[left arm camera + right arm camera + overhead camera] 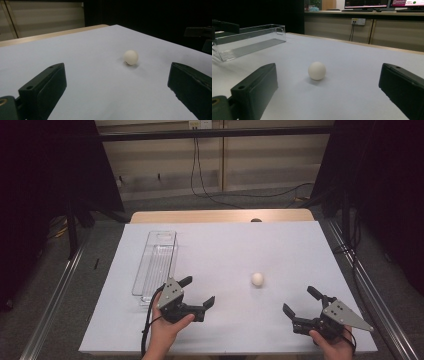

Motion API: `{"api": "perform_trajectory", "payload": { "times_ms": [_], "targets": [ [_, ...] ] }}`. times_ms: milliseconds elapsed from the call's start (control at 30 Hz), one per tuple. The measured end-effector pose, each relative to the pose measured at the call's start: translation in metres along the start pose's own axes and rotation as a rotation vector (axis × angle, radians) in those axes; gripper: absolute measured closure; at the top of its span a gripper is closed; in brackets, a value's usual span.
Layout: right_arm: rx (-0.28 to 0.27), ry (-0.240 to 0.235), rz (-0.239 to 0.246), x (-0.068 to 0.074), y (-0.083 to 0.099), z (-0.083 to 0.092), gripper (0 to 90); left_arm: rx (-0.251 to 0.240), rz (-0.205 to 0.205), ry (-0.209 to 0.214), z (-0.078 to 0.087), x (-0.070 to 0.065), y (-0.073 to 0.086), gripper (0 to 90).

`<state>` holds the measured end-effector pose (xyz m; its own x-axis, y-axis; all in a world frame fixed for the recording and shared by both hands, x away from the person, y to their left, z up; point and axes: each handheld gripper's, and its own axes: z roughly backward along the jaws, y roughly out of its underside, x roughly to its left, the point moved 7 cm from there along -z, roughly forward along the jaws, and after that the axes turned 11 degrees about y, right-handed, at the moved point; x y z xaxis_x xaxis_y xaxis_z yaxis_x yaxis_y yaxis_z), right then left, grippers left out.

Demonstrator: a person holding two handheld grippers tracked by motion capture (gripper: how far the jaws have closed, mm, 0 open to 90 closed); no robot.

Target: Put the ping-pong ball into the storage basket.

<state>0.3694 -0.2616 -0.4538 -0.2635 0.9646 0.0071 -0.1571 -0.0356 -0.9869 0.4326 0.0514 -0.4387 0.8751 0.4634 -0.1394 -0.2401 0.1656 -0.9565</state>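
Note:
A small white ball (257,279) rests on the white table sheet (225,245), right of centre. My left gripper (199,291) is open, held low near the front edge, left of the ball and apart from it. The open right gripper (301,301) sits at the front right, also clear of the ball. In the left gripper view the ball (131,57) lies ahead, between the wide-spread jaws. The right gripper view has the ball (317,70) closer, centred between its jaws. A clear plastic tray (156,262) lies lengthwise at the left.
The clear tray (249,40) stands empty at the far left in the right gripper view. A wooden table edge (220,215) runs along the back. Metal rails (50,295) flank the table, and cables (210,195) lie on the floor behind.

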Motion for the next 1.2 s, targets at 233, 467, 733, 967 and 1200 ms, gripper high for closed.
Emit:
{"api": "perform_trajectory", "payload": {
  "times_ms": [233, 467, 733, 967, 1200],
  "targets": [
    [-0.006, 0.0, 0.003, -0.001, 0.0, 0.0, 1.6, 0.022, 0.009, 0.009, -0.009, 0.0, 0.002, 2.1],
    [-0.002, 0.0, 0.002, 0.0, 0.0, 0.0, 1.8, 0.028, 0.013, 0.012, -0.016, 0.0, 0.001, 2.1],
    [-0.003, -0.004, 0.002, 0.0, 0.0, 0.0, 1.8, 0.043, 0.021, 0.016, -0.023, 0.001, 0.003, 2.2],
    [0.002, -0.005, -0.004, 0.0, 0.0, 0.0, 1.7, 0.054, 0.029, 0.023, -0.031, -0.001, 0.003, 2.2],
    [0.002, -0.005, -0.003, 0.0, 0.0, 0.0, 1.7, 0.063, 0.03, 0.034, -0.039, -0.003, 0.002, 2.2]
  ]
}}
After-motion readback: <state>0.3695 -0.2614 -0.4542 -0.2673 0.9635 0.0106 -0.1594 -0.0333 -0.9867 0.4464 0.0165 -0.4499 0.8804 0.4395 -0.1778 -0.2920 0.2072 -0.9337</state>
